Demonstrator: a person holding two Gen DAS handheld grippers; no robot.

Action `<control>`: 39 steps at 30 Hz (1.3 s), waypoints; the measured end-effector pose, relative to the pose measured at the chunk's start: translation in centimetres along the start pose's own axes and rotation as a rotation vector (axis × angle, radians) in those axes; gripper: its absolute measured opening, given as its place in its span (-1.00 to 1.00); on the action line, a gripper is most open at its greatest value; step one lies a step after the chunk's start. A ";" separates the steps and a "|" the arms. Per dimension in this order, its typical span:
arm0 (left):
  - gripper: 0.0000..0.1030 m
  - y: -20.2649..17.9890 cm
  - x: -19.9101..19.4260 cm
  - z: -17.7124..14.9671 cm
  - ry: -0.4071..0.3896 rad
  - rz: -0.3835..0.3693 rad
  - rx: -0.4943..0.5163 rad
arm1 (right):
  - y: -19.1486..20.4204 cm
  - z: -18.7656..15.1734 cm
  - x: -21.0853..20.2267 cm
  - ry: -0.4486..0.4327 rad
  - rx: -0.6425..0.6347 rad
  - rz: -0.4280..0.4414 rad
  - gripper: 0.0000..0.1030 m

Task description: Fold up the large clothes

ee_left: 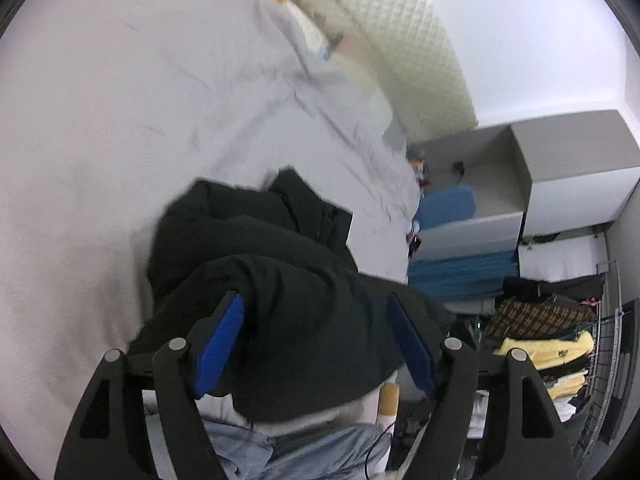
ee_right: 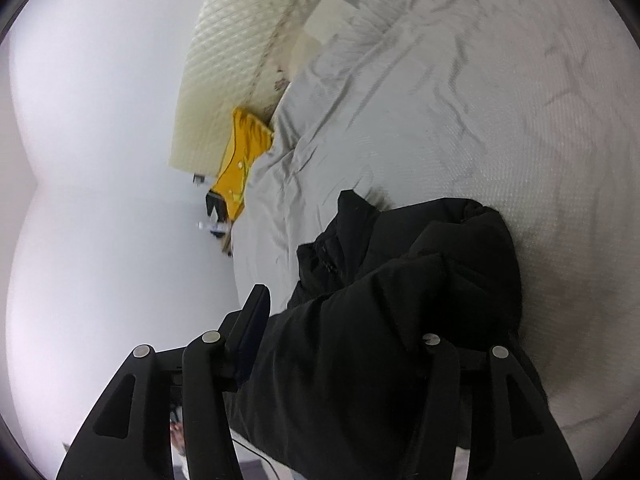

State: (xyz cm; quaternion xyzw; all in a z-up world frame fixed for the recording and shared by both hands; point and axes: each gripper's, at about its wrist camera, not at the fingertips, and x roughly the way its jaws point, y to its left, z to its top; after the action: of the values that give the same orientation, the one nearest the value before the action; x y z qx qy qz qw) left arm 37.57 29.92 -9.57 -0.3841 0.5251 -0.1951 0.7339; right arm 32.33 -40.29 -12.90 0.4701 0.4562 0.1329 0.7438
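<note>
A bulky black padded jacket [ee_left: 280,264] lies bunched on a white bed sheet [ee_left: 120,120]. My left gripper [ee_left: 316,320] is open, its blue pads [ee_left: 220,340] spread wide on either side of a thick fold of the jacket. In the right wrist view the same jacket [ee_right: 400,300] fills the space between the fingers of my right gripper [ee_right: 344,312]. That gripper is open too; its left finger [ee_right: 250,328] shows and the right finger is hidden under the fabric.
A yellow garment [ee_right: 240,160] lies at the head of the bed by a cream quilted headboard [ee_right: 236,40]. In the left wrist view, grey shelves [ee_left: 500,184] with blue items and a rack of hanging clothes [ee_left: 544,344] stand beside the bed.
</note>
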 end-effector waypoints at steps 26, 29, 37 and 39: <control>0.46 -2.2 16.0 -26.4 -0.132 0.549 0.838 | 0.4 -24.8 4.9 -0.075 -0.596 -0.384 0.28; 0.46 -1.3 16.7 -26.1 -0.153 0.580 0.834 | -1.2 -24.5 7.2 -0.075 -0.573 -0.403 0.28; 0.46 -2.5 15.1 -23.1 -0.267 0.569 0.766 | 1.7 -22.2 6.2 -0.208 -0.614 -0.381 0.28; 0.46 -3.3 15.0 -21.7 -0.304 0.569 0.747 | 3.1 -21.3 6.0 -0.245 -0.638 -0.377 0.28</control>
State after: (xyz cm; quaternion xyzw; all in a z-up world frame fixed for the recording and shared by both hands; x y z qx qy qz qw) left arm 23.62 9.67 -19.67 0.0399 0.3903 -0.1036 0.9140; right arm 19.19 -22.63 -16.73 0.1353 0.3781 0.0721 0.9130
